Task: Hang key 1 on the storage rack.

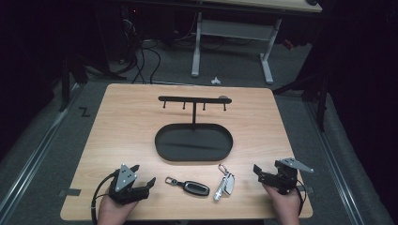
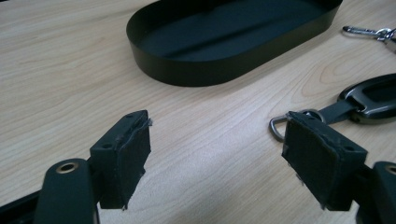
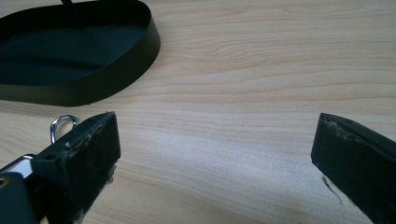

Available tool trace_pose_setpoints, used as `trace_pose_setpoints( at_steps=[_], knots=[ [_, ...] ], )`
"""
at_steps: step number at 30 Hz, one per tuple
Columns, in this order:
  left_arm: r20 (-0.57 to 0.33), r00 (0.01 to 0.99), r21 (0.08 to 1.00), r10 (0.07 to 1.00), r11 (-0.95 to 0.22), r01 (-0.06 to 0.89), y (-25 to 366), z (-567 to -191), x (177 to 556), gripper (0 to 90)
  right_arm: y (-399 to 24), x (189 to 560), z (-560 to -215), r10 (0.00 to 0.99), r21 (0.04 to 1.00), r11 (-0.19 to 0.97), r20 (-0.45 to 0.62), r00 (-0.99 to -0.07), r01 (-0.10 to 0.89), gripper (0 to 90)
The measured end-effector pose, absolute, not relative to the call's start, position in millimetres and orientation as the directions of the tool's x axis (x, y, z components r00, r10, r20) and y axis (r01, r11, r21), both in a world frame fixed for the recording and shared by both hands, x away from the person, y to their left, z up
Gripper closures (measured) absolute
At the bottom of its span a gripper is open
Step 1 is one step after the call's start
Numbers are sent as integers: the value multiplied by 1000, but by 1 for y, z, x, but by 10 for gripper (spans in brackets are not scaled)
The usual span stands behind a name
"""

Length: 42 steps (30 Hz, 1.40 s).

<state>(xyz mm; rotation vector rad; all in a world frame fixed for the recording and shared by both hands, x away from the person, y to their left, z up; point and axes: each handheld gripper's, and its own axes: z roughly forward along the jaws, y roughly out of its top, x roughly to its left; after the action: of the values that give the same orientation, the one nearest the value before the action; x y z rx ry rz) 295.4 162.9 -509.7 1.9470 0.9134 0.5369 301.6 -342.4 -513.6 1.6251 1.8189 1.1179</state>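
Note:
A black key stand rises at the middle of the table: an oval tray (image 1: 162, 150) with a post and a crossbar of hooks (image 1: 193, 99). Near the front edge lie a black car key fob (image 1: 192, 187) and a silver key with a clip (image 1: 225, 183). My left gripper (image 1: 143, 174) rests open at the front left, nothing between its jaws. In the left gripper view (image 2: 217, 154) the fob (image 2: 373, 100) lies just right of the right jaw. My right gripper (image 1: 262, 174) stands open at the front right. In the right gripper view (image 3: 215, 154) the silver clip (image 3: 63, 123) peeks past the left jaw.
The wooden table (image 1: 122, 122) is bare around the stand. The tray's wall (image 2: 224, 70) shows ahead in the left gripper view, and the tray's wall (image 3: 93, 88) at upper left in the right gripper view. A white desk frame (image 1: 230, 42) and cables stand on the floor beyond.

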Motion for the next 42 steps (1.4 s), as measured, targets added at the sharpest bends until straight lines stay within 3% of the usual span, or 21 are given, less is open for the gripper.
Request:
trace_pose_setpoints(
  at_steps=[12, 17, 36, 42],
  knots=[
    [-14, 668, 863, 744, -329, 383, 150, -511, 308, 242, -335, 277, -505, 967, 830, 3, 139, -211, 558, 72],
    [-17, 672, 859, 740, -334, 389, 148, -512, 309, 243, -328, 273, -505, 961, 835, 38, 121, -250, 550, 141],
    [-20, 671, 859, 741, -331, 391, 162, -512, 296, 244, -276, 279, -498, 920, 854, 127, 89, -381, 505, 146],
    [-11, 659, 858, 752, -331, 392, 166, -512, 294, 243, -261, 276, -494, 895, 863, 152, 87, -438, 482, 187]
  ],
)
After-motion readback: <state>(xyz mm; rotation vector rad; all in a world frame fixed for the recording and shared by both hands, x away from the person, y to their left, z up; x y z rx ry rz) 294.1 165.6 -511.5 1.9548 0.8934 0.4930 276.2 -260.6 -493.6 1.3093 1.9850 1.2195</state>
